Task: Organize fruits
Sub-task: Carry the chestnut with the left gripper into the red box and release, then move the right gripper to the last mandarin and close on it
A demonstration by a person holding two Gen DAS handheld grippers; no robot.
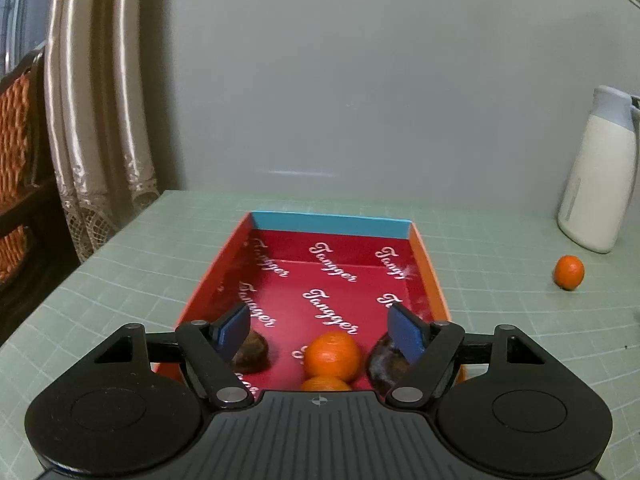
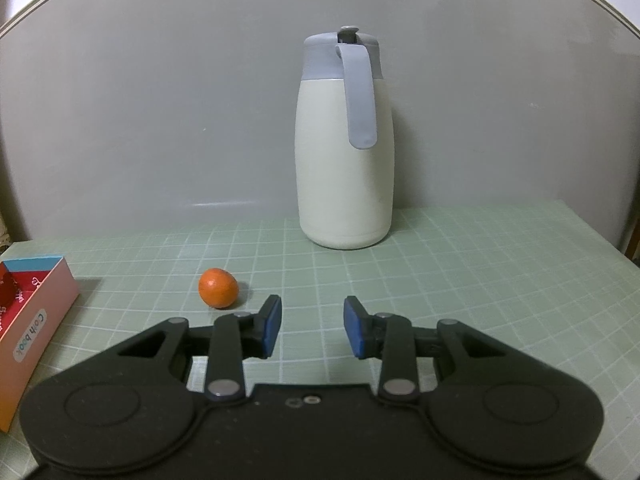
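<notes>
A red box [image 1: 330, 225] printed with white script sits on the green mat, and its pink outer wall [image 2: 36, 320] shows at the left of the right wrist view. Inside it at the near end lie an orange [image 1: 332, 356], a second orange [image 1: 326, 384] half hidden under the gripper body, and two dark brown fruits [image 1: 252, 354] [image 1: 384, 364]. My left gripper [image 1: 320, 332] hovers open over the box, above the oranges and touching nothing. One more orange [image 2: 218, 288] [image 1: 569, 273] lies loose on the mat. My right gripper [image 2: 312, 326] stands open and empty, just right of that orange.
A tall cream jug [image 2: 344, 160] [image 1: 596, 184] with a grey lid and handle stands at the back against the grey wall. A curtain [image 1: 100, 120] and a wicker chair [image 1: 16, 140] lie beyond the table's left edge. The mat [image 2: 480, 280] carries a white grid.
</notes>
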